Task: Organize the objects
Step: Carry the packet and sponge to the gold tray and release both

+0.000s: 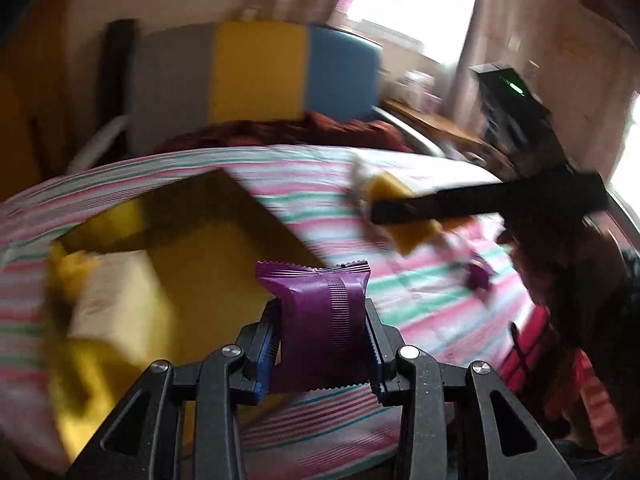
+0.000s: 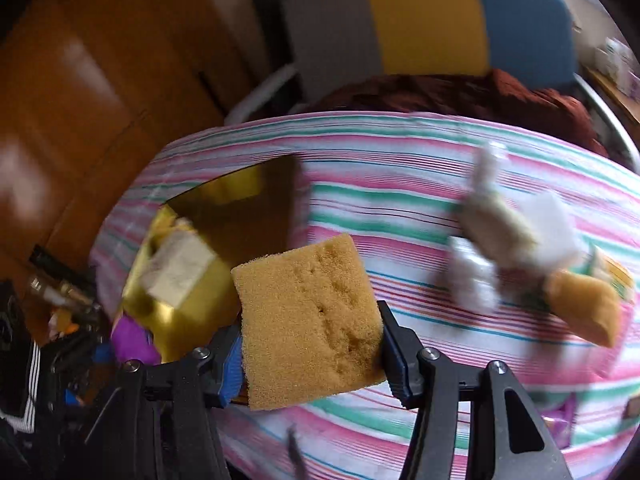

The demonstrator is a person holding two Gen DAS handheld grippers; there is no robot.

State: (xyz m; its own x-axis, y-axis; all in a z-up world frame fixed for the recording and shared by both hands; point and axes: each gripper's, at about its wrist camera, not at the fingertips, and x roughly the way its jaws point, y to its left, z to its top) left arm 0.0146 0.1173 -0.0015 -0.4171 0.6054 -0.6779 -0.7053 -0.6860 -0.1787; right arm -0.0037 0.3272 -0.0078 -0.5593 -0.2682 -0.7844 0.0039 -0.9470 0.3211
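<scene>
My left gripper (image 1: 323,344) is shut on a purple snack packet (image 1: 320,320), held above the striped bedspread (image 1: 320,184). A yellow box (image 1: 224,240) lies open to the left of it with a pale sponge (image 1: 116,292) inside. In the right wrist view my right gripper (image 2: 312,344) is shut on an orange sponge (image 2: 308,320), just right of the same yellow box (image 2: 224,216). From the left wrist camera, the right gripper (image 1: 404,210) shows as a dark bar at upper right with the orange sponge (image 1: 390,188) in it.
More sponges, white and tan (image 2: 500,224) and orange (image 2: 584,308), lie on the bedspread at right, and a purple packet (image 1: 478,276) further right. A grey, yellow and blue headboard (image 1: 256,72) stands behind the bed. A wooden wardrobe (image 2: 80,100) is at left.
</scene>
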